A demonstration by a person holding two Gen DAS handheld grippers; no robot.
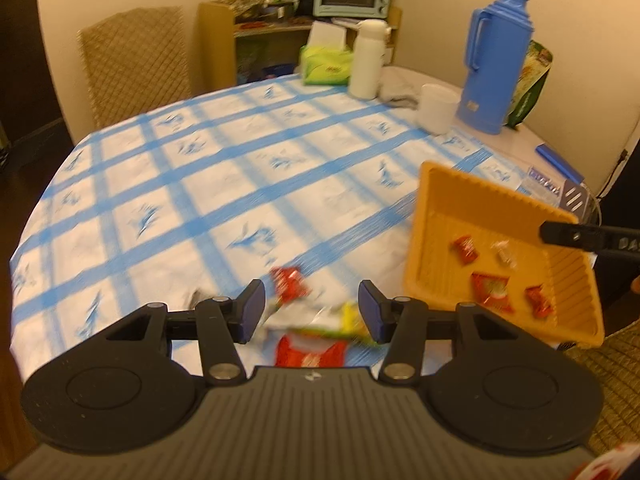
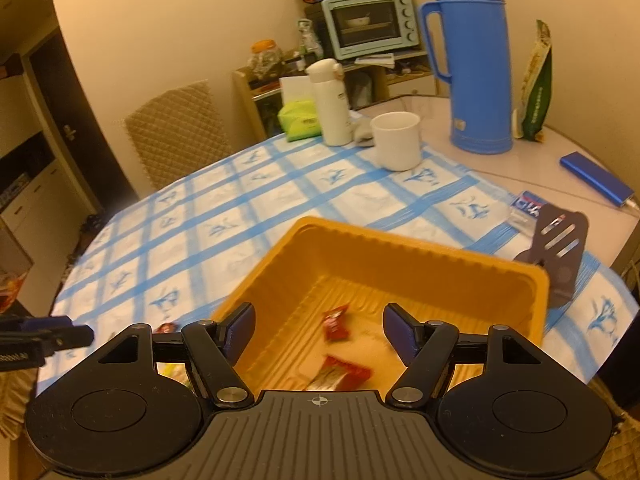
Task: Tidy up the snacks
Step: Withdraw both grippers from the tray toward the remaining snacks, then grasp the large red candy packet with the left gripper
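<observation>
An orange tray (image 1: 432,200) sits at the near right of the table and holds several small snack packets, mostly red (image 1: 491,292). In the right wrist view the tray (image 2: 400,248) lies just ahead, with red packets (image 2: 335,322) inside. My left gripper (image 1: 311,312) is open above loose snacks on the cloth: a red packet (image 1: 289,282), a yellow-green one (image 1: 352,316) and a larger red one (image 1: 310,352). My right gripper (image 2: 318,330) is open and empty over the tray's near part. Its finger (image 1: 576,236) shows at the tray's right rim.
A blue-checked cloth (image 1: 200,184) covers the round table. At the back stand a blue thermos (image 1: 496,60), a white cup (image 1: 438,108), a white bottle (image 1: 366,60) and a green tissue pack (image 1: 324,66). A blue box (image 2: 596,178) and a dark slotted stand (image 2: 560,252) lie to the right. A chair (image 1: 136,60) stands behind.
</observation>
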